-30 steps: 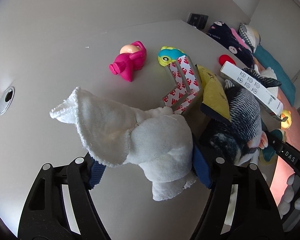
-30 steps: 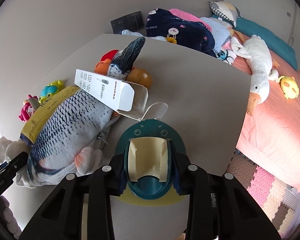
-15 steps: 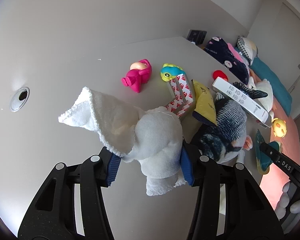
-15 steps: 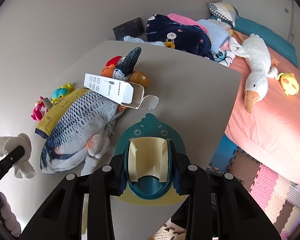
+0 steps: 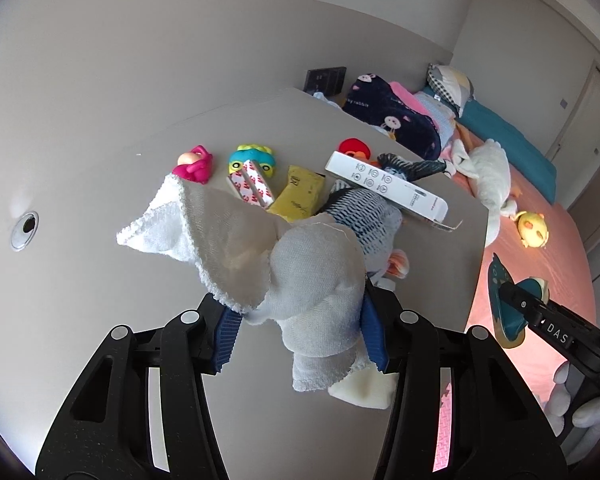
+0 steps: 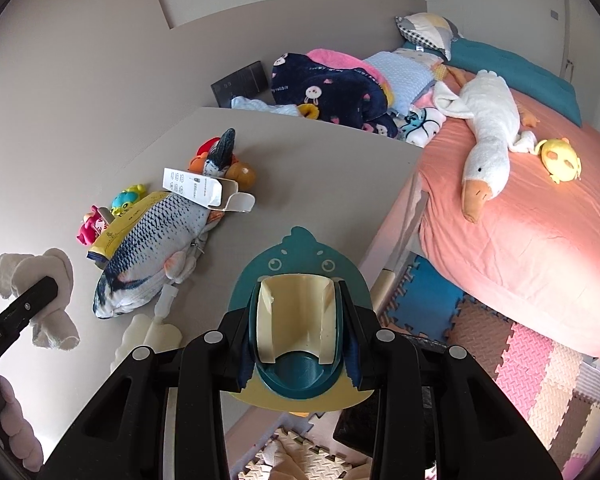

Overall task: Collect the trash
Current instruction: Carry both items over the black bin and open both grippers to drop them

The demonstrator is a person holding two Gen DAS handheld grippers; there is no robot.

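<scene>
A crumpled white cloth [image 5: 260,248] hangs above the grey table [image 5: 80,300], and my left gripper [image 5: 300,324] is shut on it, blue pads pressing both sides. In the right wrist view the same cloth [image 6: 40,268] shows at the far left. My right gripper [image 6: 298,344] is shut on a teal bird-shaped holder [image 6: 300,252] with a cream insert, held over the table's near edge. Loose packaging lies on the table: a long white carton [image 5: 384,184] with an open flap, a yellow packet [image 5: 300,196] and a red-and-white box [image 5: 252,188].
A plush fish [image 6: 148,244], a pink toy [image 5: 194,164] and a blue-yellow toy [image 5: 252,158] lie among the packaging. A cream scrap [image 6: 148,336] sits near the table's front. Right of the table stand a pink bed [image 6: 520,240] with a goose plush [image 6: 488,128], and foam floor mats [image 6: 520,360].
The left jaws closed on the cloth and lifted it off the table. Both grippers rose and drew back, so the table and bed look farther away.
</scene>
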